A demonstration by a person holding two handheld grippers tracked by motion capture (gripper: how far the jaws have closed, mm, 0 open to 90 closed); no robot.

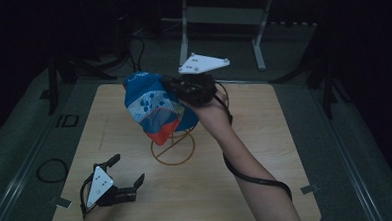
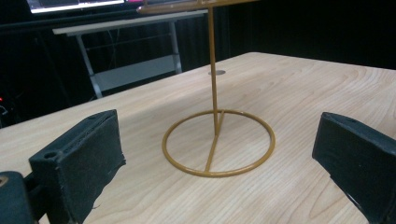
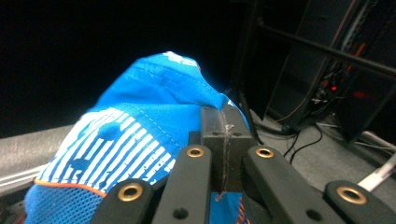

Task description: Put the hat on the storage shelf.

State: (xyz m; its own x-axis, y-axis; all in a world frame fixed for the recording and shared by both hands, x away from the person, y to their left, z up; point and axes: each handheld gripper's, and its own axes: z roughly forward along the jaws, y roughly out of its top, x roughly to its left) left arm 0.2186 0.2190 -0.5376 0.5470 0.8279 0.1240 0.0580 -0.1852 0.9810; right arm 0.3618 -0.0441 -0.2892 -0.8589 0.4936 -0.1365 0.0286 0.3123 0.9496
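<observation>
Right tongs (image 1: 175, 86) pinch the blue cap (image 1: 151, 105) at its rear edge, holding it above the wire stand (image 1: 173, 147) at mid-table (image 1: 265, 137). Its long axis tilts, with the orange-edged end hanging low toward the stand's ring. Left tongs (image 1: 127, 170) rest spread near the front left edge, nothing between them. Bare wood lies open on both sides of the stand.

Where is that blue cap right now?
In the high view the blue cap hangs mid-table above the gold wire stand, pinched by the right gripper, far from the open left gripper.
</observation>
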